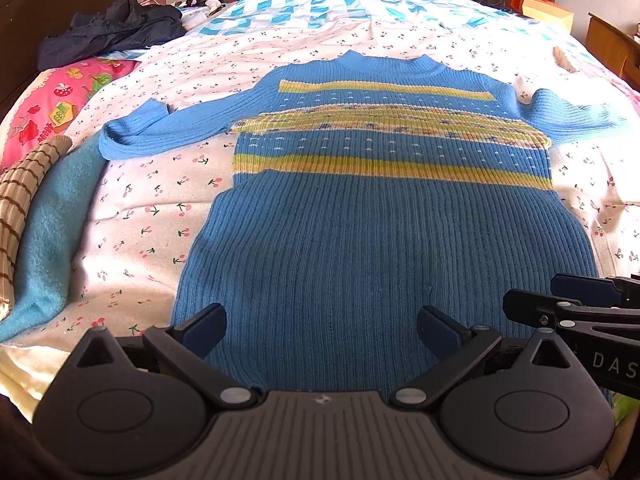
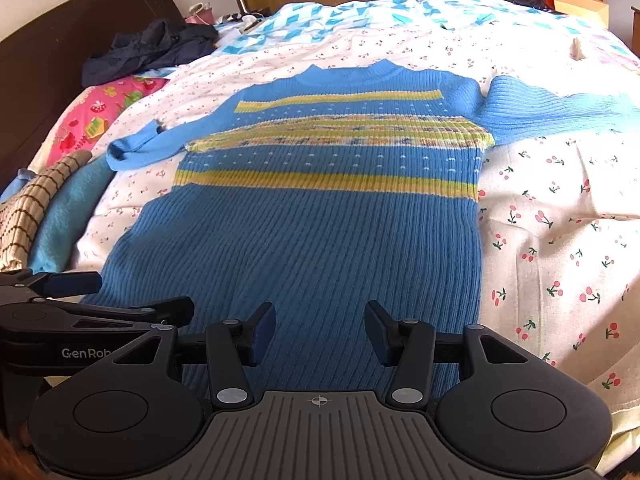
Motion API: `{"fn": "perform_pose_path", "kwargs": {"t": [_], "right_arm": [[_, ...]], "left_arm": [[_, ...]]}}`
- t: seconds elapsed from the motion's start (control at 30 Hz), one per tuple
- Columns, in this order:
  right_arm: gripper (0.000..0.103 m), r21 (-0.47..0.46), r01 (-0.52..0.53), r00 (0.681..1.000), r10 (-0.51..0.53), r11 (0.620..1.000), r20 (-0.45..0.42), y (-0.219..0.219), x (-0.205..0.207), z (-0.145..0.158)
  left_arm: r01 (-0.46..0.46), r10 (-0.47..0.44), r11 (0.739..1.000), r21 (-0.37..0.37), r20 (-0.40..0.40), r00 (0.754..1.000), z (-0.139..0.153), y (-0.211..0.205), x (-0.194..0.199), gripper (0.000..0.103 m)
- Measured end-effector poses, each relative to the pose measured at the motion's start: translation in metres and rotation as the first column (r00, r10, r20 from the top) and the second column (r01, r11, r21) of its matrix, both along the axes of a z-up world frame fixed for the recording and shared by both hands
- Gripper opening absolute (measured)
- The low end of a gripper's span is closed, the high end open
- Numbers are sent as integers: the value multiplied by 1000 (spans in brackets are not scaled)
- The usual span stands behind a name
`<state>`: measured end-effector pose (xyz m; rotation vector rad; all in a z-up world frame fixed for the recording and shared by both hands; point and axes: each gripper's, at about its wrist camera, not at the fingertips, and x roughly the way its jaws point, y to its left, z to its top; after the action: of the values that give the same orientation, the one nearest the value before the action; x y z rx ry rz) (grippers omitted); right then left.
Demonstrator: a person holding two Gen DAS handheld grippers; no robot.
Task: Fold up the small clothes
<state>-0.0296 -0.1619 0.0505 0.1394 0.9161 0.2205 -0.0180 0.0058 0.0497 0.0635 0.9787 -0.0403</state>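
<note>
Left wrist view: I see the blue sweater spread flat, front up, on the bed's cherry-print sheet, collar far, hem near me. My left gripper is spread wide over the hem's near edge, nothing between the fingers. The right gripper pokes in from the right at the hem's right corner; I can't tell its state from here. The left sleeve lies out sideways with its cuff folded back. A teal towel and a brown-checked cloth crowd the bed's left edge; bare sheet lies between them and the sweater.

Right wrist view: my right gripper is spread, empty, over the sweater hem. The right sleeve runs off toward the right. Broad bare sheet to the right of the body edge. A dark jacket sits far left by the headboard, well apart from the sweater.
</note>
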Motion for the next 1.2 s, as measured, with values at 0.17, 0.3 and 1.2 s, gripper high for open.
{"fn": "perform_pose_path", "kwargs": {"t": [0.17,0.3,1.2], "right_arm": [[49,7,4,1000,-4,1000,5,-1,1,1],[49,12,6,1000,-6,1000,7,-2,3,2],[45,101,98,995,-100,990,21,-41,38,9]], "left_arm": [[3,-3,1000,15,14,1000,3,-3,5,103],[8,-8,1000,16,16,1000,4,-5,8,103],[104,-104,995,-2,58,993,16,-43,59,103]]}}
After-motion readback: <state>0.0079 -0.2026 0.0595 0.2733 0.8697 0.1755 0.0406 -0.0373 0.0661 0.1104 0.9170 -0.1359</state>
